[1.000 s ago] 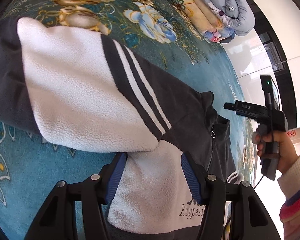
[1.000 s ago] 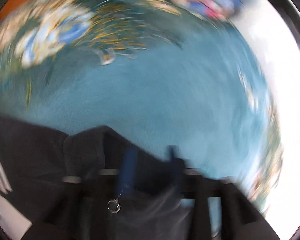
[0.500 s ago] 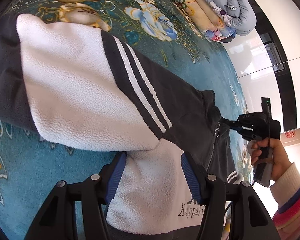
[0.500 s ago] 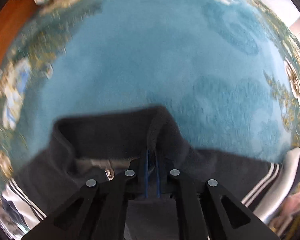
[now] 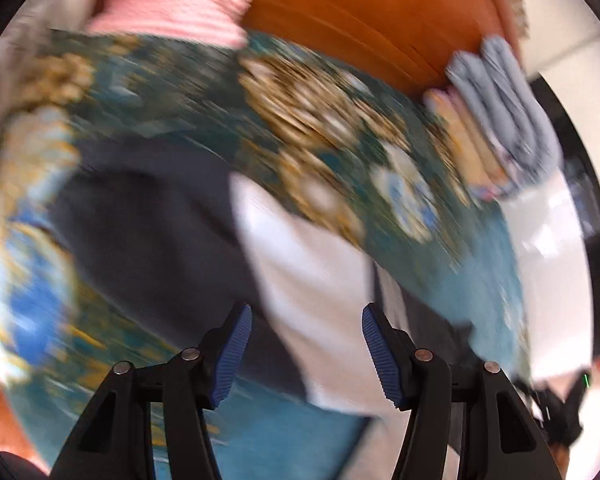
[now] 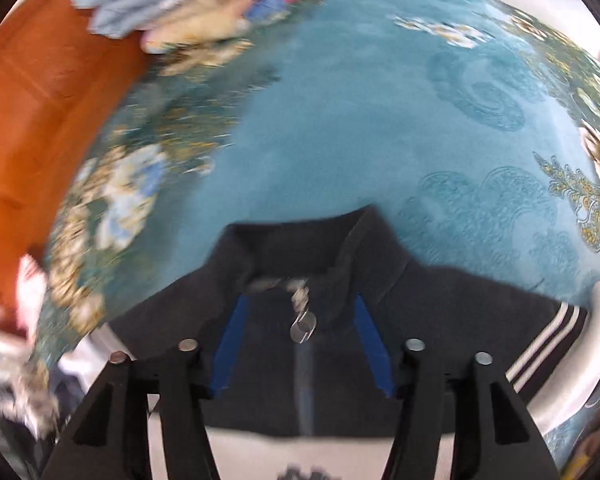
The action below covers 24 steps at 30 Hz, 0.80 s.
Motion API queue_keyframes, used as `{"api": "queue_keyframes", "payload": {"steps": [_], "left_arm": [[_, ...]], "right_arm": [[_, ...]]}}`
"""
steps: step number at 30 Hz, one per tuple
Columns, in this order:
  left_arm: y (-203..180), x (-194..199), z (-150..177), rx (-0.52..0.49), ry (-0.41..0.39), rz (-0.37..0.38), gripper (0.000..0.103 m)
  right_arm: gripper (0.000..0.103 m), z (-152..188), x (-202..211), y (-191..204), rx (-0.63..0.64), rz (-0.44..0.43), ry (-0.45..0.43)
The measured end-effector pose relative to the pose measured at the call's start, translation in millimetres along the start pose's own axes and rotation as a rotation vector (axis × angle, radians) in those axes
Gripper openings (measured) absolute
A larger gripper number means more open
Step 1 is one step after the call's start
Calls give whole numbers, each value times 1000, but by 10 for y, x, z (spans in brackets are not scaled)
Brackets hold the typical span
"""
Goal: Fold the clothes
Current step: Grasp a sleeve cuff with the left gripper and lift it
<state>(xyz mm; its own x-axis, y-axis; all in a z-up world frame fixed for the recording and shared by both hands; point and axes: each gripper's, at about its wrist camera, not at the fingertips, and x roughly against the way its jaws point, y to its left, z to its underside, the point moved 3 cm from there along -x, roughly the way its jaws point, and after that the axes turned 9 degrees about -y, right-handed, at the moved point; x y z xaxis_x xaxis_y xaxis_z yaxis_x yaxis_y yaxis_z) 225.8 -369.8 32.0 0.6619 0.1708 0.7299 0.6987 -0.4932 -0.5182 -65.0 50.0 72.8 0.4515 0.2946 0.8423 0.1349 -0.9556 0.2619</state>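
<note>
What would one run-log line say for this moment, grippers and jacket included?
phase: fold clothes | left gripper: open, above white sleeve | right gripper: open, over jacket collar | zipper pull: between fingers, ungripped

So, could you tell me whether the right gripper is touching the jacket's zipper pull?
Apart. The right wrist view shows the zipper pull midway between the open right gripper's pads, dark fleece on either side.

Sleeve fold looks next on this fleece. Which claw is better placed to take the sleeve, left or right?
Left, probably. The left claw is open with the white sleeve lying between its fingers, though that view is blurred. The right claw is open over the collar and zipper pull, away from the sleeve.
</note>
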Motion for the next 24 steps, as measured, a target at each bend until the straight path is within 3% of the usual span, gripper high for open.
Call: {"api": "queue_keyframes", "payload": {"steps": [4,7,11,15,16,18,21,24], "left_arm": [[619,52,-273,5,9,-252,62],[920,-5,-257,48,20,-306,62],[1045,-181,-260,75,42,-295,62],[1010,-306,-343,71,11,-240,58],[1010,-328,-353,77,13,-232,38],[975,-341,-362,80,18,-230,13],[826,-248,-397,49,8,-245,11],[380,-28,-429,-39,-47,-206,10]], "right_arm": [[74,211,220,99,44,-79,-6],[81,418,371,152,50,-133,-12],[88,622,487,230,55,-171,2],[89,768,618,233,52,-196,11],[89,804,651,234,51,-202,13],[89,852,796,168,32,-215,-4],[89,918,1065,28,-2,-233,-43],[89,1027,1402,-154,-36,-248,-94]]}}
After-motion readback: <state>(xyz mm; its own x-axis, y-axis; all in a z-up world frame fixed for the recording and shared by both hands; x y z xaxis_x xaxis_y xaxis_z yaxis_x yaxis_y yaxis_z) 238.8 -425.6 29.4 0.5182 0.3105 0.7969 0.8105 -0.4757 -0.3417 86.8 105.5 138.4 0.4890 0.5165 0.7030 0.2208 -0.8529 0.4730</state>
